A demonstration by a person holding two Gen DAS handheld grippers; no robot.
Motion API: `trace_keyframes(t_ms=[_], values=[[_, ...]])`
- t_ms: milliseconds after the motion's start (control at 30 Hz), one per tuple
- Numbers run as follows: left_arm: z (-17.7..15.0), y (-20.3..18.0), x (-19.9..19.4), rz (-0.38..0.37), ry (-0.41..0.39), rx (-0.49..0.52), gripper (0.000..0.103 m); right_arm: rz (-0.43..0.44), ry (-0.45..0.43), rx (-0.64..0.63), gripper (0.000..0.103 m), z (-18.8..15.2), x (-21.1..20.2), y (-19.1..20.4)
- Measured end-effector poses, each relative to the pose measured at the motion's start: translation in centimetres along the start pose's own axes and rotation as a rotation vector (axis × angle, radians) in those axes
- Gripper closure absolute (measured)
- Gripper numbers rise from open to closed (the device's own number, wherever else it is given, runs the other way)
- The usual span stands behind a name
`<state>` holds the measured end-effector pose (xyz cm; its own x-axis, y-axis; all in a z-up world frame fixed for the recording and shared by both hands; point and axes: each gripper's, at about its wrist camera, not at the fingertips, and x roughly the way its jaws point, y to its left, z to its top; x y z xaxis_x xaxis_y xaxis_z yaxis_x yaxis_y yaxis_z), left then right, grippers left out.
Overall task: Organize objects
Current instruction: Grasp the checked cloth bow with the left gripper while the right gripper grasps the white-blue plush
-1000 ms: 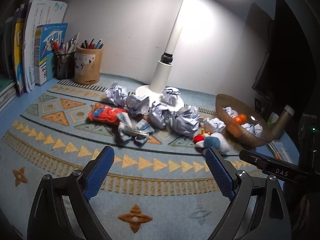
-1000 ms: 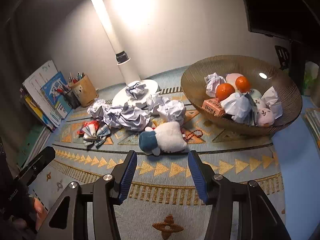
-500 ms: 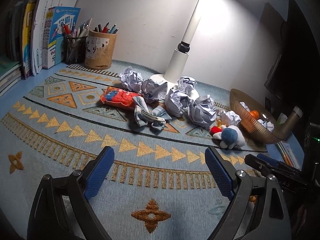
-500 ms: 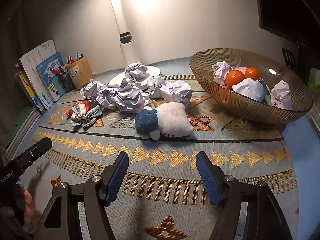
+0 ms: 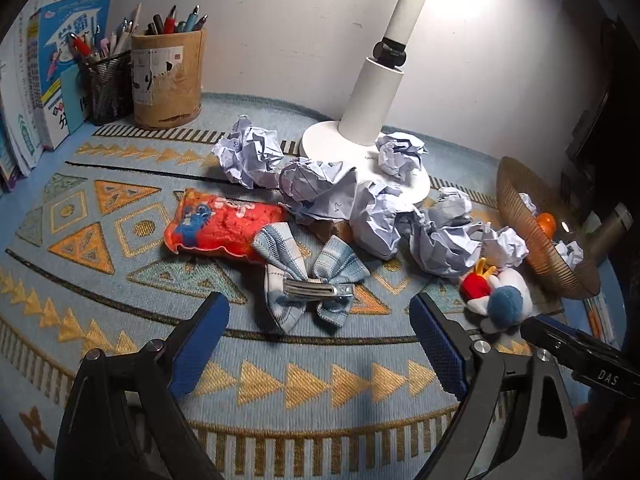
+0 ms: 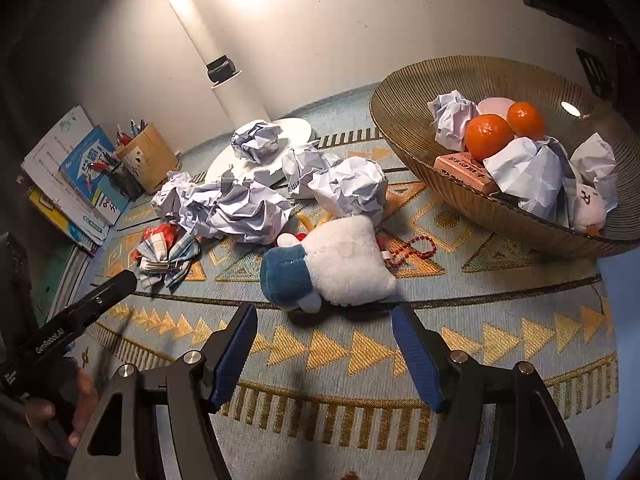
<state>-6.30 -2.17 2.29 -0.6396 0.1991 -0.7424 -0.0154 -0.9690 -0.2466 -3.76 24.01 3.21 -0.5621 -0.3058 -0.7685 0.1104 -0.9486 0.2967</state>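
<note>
My left gripper [image 5: 317, 300] stands open just in front of a blue plaid bow hair clip [image 5: 308, 280], which lies on the patterned mat with its metal clip up. A red snack packet [image 5: 224, 228] lies behind the bow, touching it. My right gripper [image 6: 324, 311] is open and empty, its tips just short of a white and blue plush toy [image 6: 336, 268] lying on its side. Several crumpled paper balls [image 6: 248, 212] are heaped between the lamp base and the toy. The brown ribbed bowl [image 6: 460, 184] at the right holds paper balls, two oranges and a small box.
A white lamp base [image 5: 360, 148] stands at the back centre. A tan pen holder [image 5: 168, 76], a mesh pen cup and upright books [image 5: 60, 68] fill the back left corner. A red bead string [image 6: 416, 246] lies beside the plush toy. A person's hand shows at the lower left of the right wrist view.
Both grippers have come forward and lower toward the pile. The bow now sits close before the left jaws, the plush toy before the right ones. The right jaws have spread wider.
</note>
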Motion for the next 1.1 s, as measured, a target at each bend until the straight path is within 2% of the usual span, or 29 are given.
trace_keyframes(t_ms=[67, 133, 200, 233, 333, 433, 600, 700, 800, 900, 1100], values=[[0.4, 0.2, 1.4, -0.013, 0.027, -0.016, 0.013, -0.031, 0.006, -0.007, 0.030, 0.6, 1.0, 0.6], [0.5, 0.2, 2.3, -0.024, 0.045, -0.032, 0.031, -0.084, 0.007, -0.037, 0.024, 1.1, 1.9, 1.2], [0.6, -0.2, 2.5, -0.017, 0.034, -0.030, 0.036, -0.122, 0.003, -0.070, 0.024, 1.3, 2.4, 1.7], [0.6, -0.4, 2.6, -0.028, 0.040, -0.025, 0.047, -0.130, 0.008, -0.080, 0.024, 1.3, 2.6, 1.7], [0.3, -0.7, 2.5, -0.048, 0.029, -0.021, 0.072, -0.102, 0.026, -0.076, 0.024, 0.6, 2.4, 0.9], [-0.2, -0.8, 1.5, -0.076, -0.001, -0.014, 0.085, -0.082, 0.024, -0.075, 0.028, -0.6, 1.1, -0.5], [-1.3, -1.2, 0.1, -0.119, -0.031, -0.008, 0.089, -0.131, -0.026, -0.053, 0.028, -1.7, -1.7, -2.7], [-1.3, -1.4, -0.5, -0.140, -0.061, 0.004, 0.089, -0.124, -0.032, -0.070, 0.028, -1.4, -1.9, -2.3], [-1.2, -1.5, -0.2, -0.134, -0.054, 0.005, 0.089, -0.056, -0.003, -0.024, 0.028, -0.9, -1.0, -2.3], [-1.3, -1.9, -0.4, -0.142, -0.081, 0.029, 0.089, 0.009, 0.024, 0.054, 0.028, -0.6, 0.3, -2.7], [-1.5, -2.1, -0.6, -0.131, -0.090, 0.048, 0.089, 0.101, 0.034, 0.202, 0.027, 0.8, 1.7, -3.5]])
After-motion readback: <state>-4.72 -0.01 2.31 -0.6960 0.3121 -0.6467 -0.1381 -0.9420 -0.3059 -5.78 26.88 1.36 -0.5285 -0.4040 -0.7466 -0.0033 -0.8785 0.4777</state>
